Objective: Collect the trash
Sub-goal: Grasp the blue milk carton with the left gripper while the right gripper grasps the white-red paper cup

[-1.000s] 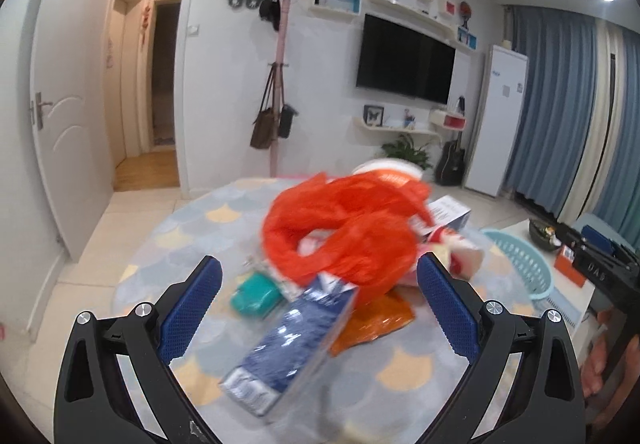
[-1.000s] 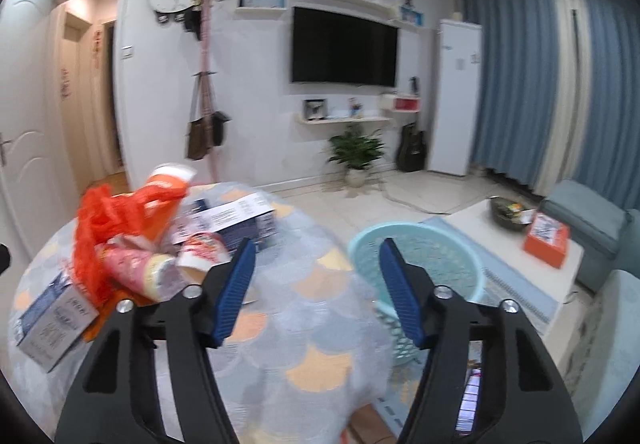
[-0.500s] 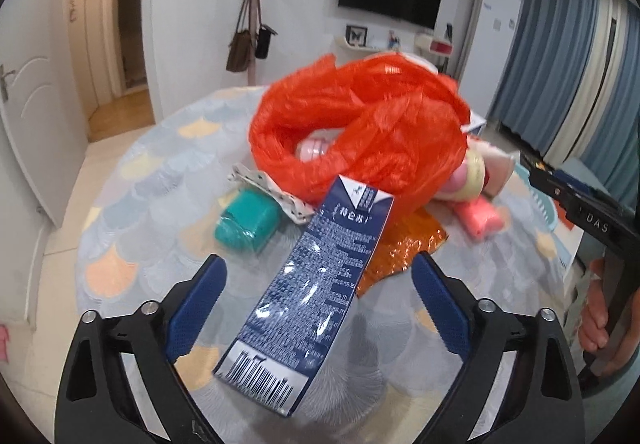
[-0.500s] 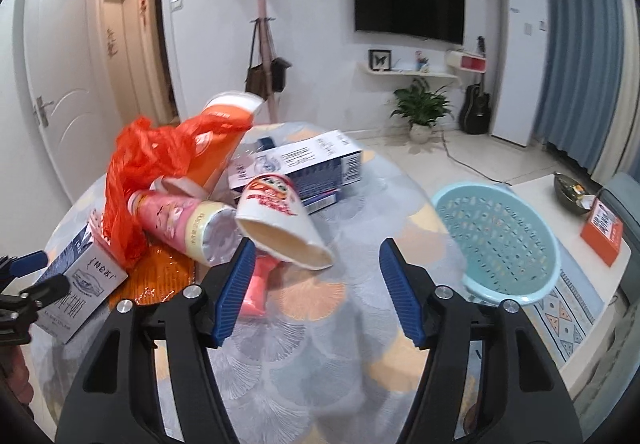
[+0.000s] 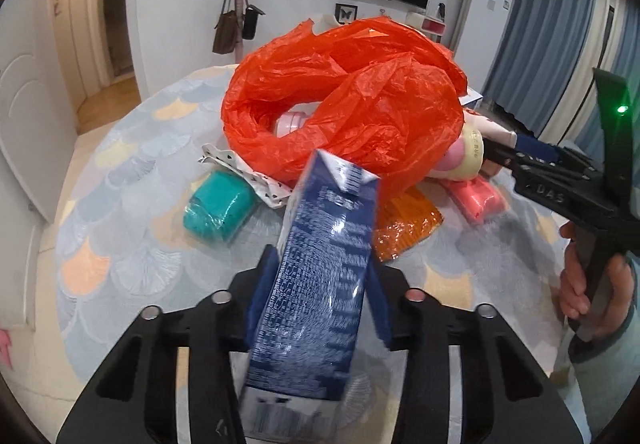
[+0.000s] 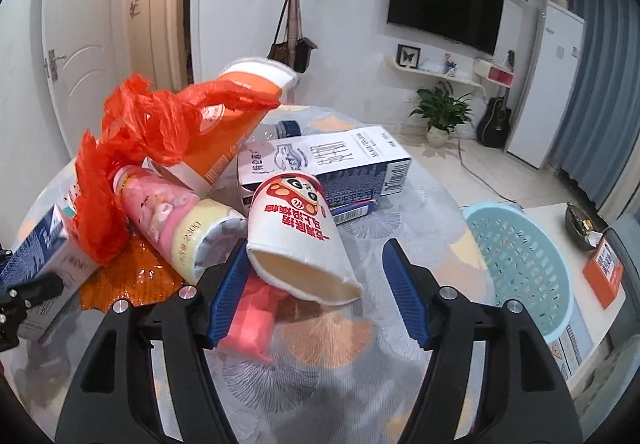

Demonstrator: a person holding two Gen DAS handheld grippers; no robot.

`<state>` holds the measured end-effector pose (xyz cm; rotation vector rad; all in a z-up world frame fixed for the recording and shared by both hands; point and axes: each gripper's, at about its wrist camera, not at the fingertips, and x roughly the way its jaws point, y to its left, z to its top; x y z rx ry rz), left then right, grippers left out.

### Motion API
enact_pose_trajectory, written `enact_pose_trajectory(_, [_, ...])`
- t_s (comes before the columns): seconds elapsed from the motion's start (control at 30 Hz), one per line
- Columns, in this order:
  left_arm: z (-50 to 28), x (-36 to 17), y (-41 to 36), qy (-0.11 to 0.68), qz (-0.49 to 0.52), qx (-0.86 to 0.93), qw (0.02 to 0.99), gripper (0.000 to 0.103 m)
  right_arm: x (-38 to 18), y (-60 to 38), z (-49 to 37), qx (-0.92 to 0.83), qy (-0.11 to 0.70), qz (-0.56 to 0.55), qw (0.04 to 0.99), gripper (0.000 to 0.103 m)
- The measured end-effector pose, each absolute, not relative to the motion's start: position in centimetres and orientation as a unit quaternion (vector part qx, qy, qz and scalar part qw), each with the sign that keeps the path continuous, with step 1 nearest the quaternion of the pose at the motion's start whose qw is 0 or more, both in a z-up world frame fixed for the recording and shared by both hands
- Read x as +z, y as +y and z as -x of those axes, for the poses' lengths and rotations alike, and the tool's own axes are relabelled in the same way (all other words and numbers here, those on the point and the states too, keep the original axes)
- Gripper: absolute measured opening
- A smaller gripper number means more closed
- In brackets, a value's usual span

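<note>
Blue carton [image 5: 324, 284] pinched in my left claw [image 5: 320, 296], long axis along fingers, lifted off bench [image 5: 120, 204] near edge. Right claw [image 6: 316, 296] spread, paper cup [image 6: 300, 236] lying just ahead between pads. Basket [image 6: 524, 268] off bench's right edge, nearer right.

The left gripper [image 5: 320, 292] clamps a blue carton [image 5: 320, 284] at 6 o'clock over a round table [image 5: 120, 212]. An orange plastic bag [image 5: 352, 116] fills the center, a teal roll [image 5: 218, 210] at 9 o'clock, the right gripper [image 5: 560, 180] at 3 o'clock.
</note>
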<state>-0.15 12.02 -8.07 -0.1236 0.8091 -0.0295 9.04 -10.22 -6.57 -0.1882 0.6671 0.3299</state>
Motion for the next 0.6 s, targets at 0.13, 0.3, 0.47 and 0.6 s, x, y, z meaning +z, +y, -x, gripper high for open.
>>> enact_pose_trajectory(0.13, [0.4, -7.7, 11.6, 0.392, 0.065, -0.012, 0.918, 0.035, -6.8, -10.3, -10.0, 0.178, 0.331, 0.09, 0.922, 0.038])
enact_pose_trajectory(0.3, [1.1, -6.8, 10.6, 0.38, 0.061, -0.014, 0.923, 0.034, -6.7, -10.5, -10.0, 0.2, 0.335, 0.083, 0.917, 0.021])
enact_pose_trajectory(0.47, [2.1, -5.2, 10.1, 0.356, 0.064, -0.026, 0.932, 0.034, -5.8, -11.9, -8.6, 0.215, 0.325, 0.055, 0.919, 0.02])
enact_pose_trajectory(0.6, [2.5, -3.7, 9.2, 0.334, 0.067, -0.043, 0.939, 0.034, -4.5, -13.6, -7.4, 0.214, 0.312, 0.032, 0.925, 0.02])
